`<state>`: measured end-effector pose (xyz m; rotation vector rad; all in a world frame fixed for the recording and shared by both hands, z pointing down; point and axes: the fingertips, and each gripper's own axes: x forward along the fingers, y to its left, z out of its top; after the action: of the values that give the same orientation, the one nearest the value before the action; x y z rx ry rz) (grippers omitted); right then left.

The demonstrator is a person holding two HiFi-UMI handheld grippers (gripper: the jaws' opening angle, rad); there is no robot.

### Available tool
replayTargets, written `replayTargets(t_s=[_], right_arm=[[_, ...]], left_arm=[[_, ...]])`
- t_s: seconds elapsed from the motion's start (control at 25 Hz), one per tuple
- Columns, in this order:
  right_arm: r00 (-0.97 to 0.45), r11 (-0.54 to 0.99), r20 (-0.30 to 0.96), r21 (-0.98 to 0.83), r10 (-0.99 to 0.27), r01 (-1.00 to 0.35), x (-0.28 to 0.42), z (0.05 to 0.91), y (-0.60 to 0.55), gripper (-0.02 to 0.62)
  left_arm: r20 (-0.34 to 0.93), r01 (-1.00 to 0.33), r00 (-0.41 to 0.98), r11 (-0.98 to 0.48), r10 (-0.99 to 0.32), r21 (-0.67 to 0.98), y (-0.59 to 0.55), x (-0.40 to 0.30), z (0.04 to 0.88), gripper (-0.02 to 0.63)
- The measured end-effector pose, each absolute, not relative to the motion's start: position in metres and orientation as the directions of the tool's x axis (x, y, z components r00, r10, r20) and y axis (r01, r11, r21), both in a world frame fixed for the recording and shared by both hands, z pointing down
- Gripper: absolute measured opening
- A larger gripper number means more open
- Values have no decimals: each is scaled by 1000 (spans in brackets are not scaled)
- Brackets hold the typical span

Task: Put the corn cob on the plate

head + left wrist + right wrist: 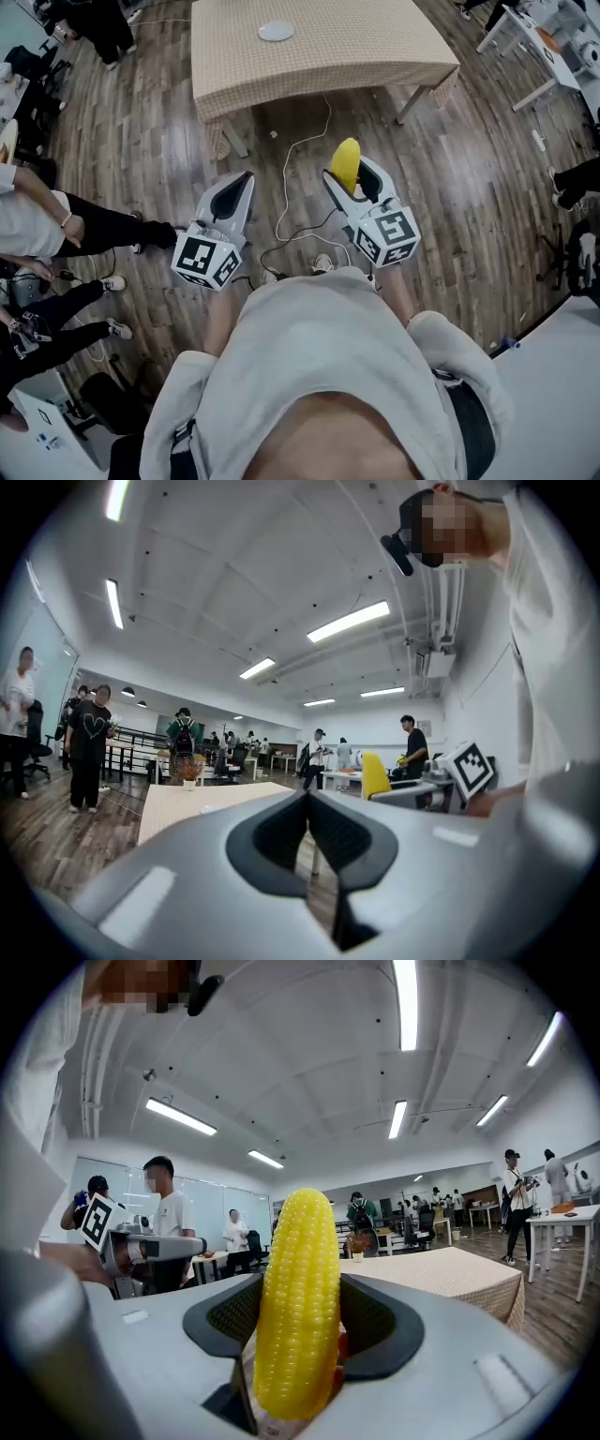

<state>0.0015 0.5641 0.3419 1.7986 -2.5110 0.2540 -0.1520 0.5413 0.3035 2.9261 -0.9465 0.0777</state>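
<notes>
A yellow corn cob (346, 164) stands upright between the jaws of my right gripper (351, 178), which is shut on it above the wooden floor. In the right gripper view the corn cob (298, 1316) fills the gap of the right gripper (298, 1283), its tip pointing up. My left gripper (242, 180) hangs beside it to the left, shut and holding nothing; the left gripper (307, 803) shows its jaws meeting. A small white plate (276, 31) lies on the beige-clothed table (319, 61) well ahead of both grippers.
Cables (289, 211) trail over the floor between me and the table. People (56, 230) sit and stand at the left. A white desk (539, 42) stands at the upper right. More people and tables (450, 1269) fill the room beyond.
</notes>
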Motion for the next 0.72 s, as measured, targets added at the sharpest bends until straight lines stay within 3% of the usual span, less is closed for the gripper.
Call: replayTargets(t_s=[0.72], right_arm=[[-361,347,127,-124,-924,-930,83,355,569,250]], left_arm=[[86,-598,800,-801,-594,29,545,-62,309,8]])
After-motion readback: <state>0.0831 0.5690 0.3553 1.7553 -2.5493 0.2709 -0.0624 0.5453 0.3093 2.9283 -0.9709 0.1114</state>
